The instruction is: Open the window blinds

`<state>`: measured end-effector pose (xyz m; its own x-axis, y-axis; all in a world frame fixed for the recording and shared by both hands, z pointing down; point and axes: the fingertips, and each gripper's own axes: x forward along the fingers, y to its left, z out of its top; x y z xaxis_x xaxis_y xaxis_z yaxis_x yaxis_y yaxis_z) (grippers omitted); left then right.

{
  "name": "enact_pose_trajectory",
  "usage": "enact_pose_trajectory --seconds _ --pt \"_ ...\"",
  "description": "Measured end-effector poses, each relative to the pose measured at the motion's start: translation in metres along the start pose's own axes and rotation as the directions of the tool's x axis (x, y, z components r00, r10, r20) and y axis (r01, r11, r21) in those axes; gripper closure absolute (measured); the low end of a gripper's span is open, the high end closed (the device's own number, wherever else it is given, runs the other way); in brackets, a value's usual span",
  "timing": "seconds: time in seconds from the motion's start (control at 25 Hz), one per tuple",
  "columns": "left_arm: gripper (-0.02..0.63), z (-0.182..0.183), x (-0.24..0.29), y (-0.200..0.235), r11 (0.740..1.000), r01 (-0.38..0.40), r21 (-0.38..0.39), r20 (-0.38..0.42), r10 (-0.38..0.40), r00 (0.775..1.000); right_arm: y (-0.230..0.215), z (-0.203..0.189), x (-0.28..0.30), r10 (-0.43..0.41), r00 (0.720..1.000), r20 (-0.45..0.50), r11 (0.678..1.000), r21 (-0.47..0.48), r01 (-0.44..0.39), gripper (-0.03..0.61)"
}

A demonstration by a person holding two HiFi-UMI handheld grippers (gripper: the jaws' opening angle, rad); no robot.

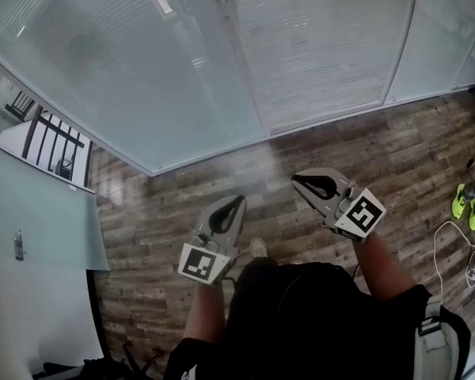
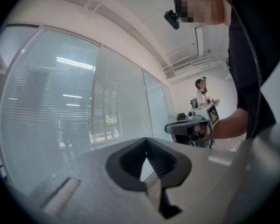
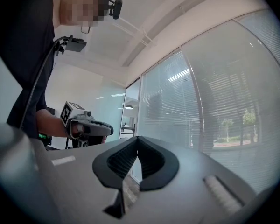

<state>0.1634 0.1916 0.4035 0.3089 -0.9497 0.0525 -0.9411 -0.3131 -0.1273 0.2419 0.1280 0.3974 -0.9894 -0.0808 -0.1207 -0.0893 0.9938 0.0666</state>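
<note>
The window blinds (image 1: 324,46) are white horizontal slats behind tall glass panels, ahead of me across a strip of wooden floor. Their slats look turned closed; they also show in the left gripper view (image 2: 46,106) and the right gripper view (image 3: 233,101). My left gripper (image 1: 236,199) and right gripper (image 1: 298,180) are held side by side in front of the body, pointing at the glass and well short of it. Both are shut with nothing between the jaws (image 2: 146,141) (image 3: 137,139). I see no cord or wand for the blinds.
Wooden floor (image 1: 174,212) runs up to the glass wall. At the left are a frosted glass door with a handle (image 1: 20,245) and a dark railing (image 1: 55,145). Green shoes (image 1: 459,202) and a white cable (image 1: 459,252) lie at the right. Another person (image 2: 201,85) stands far off.
</note>
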Motion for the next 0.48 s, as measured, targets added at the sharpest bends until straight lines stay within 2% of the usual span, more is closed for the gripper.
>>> enact_pose_trajectory --seconds 0.48 --pt "0.611 -0.002 0.013 0.019 0.999 0.037 0.002 0.025 -0.037 0.999 -0.010 -0.003 0.018 -0.018 1.000 -0.003 0.999 -0.035 0.018 0.572"
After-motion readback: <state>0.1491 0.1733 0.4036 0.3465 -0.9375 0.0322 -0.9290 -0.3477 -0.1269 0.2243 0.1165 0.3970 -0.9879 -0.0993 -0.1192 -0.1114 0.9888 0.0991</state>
